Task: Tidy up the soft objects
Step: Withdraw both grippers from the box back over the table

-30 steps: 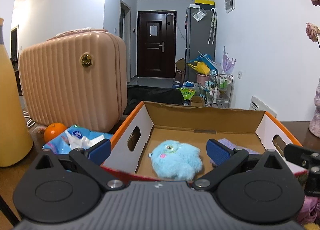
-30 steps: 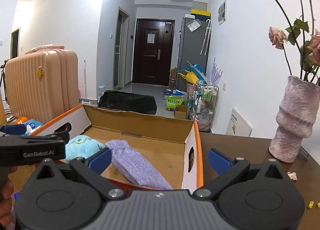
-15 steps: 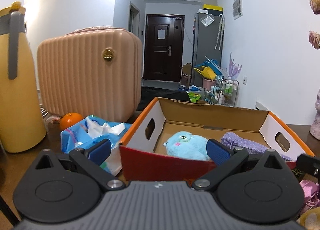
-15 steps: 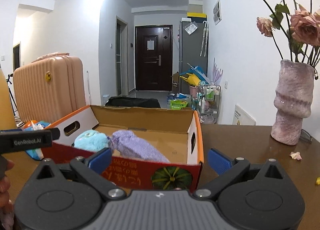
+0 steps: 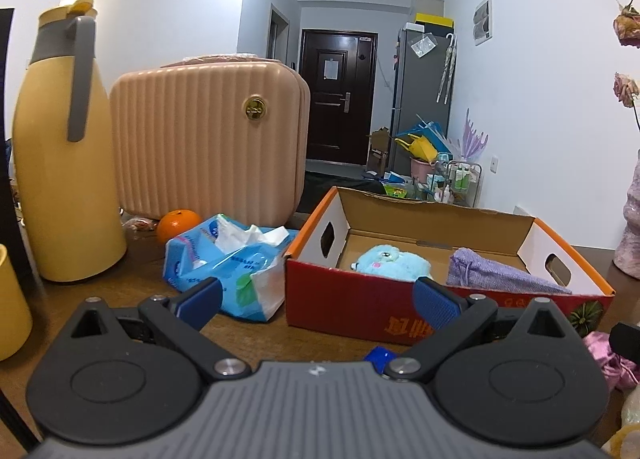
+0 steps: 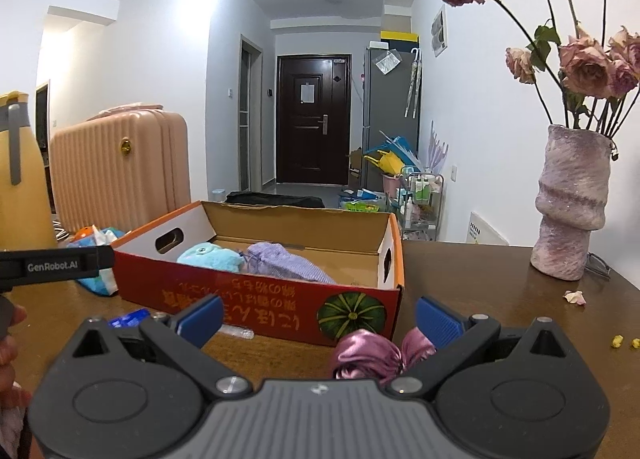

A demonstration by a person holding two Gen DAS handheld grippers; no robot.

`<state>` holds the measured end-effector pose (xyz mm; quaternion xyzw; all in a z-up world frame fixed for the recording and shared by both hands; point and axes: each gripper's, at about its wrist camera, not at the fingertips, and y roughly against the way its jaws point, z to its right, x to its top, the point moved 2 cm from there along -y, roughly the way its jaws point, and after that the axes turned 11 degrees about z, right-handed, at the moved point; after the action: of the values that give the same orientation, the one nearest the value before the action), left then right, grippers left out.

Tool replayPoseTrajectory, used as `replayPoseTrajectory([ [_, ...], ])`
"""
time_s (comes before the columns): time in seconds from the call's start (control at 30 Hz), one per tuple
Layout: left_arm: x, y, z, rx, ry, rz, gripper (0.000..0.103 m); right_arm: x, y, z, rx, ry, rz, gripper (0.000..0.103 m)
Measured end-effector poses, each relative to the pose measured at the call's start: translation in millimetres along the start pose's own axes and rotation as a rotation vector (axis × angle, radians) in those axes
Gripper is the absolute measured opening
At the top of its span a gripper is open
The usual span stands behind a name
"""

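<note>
"GenRobot.AI" is showing in white on the black left gripper point(image 6: 56, 265). Chinese characters are running upside down along the red cardboard box point(image 6: 256, 291), too distorted to read.

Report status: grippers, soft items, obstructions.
Both grippers open, left, right. Blue plush and purple pouch in box. Pink satin cloth outside, before right gripper. Nothing blocking.

I hold my left gripper point(image 5: 316, 299) level and low, its blue pads spread wide with nothing between them. My right gripper point(image 6: 318, 315) sits the same way, jaws wide apart. My left hand point(image 6: 10, 339) shows at the frame's edge
</note>
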<state>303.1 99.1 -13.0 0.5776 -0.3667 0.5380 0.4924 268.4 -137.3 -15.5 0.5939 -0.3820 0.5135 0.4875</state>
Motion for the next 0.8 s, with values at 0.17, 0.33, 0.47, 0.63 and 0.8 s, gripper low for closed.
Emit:
replayPoseTrajectory([
  [0.17,-0.6,16.0,-3.3,-0.001,-0.005,0.013,0.103,-1.7,19.9,-2.0,-0.003,0.000,0.017,0.103],
  [0.33,1.9,32.1,-4.6,-0.012,-0.003,0.034,0.103,0.8,41.9,-3.3,-0.005,0.004,0.057,0.103],
  [0.47,4.8,49.3,-3.8,-0.032,-0.004,0.054,0.103,2.7,59.3,-4.0,-0.008,0.005,0.087,0.103],
  [0.63,7.3,68.8,-3.2,-0.049,-0.011,0.076,0.103,4.3,76.3,-5.6,-0.009,0.010,0.115,0.103],
  [0.8,15.1,82.4,-4.1,-0.056,0.003,0.104,0.103,4.9,88.0,-8.4,-0.009,0.015,0.121,0.103],
])
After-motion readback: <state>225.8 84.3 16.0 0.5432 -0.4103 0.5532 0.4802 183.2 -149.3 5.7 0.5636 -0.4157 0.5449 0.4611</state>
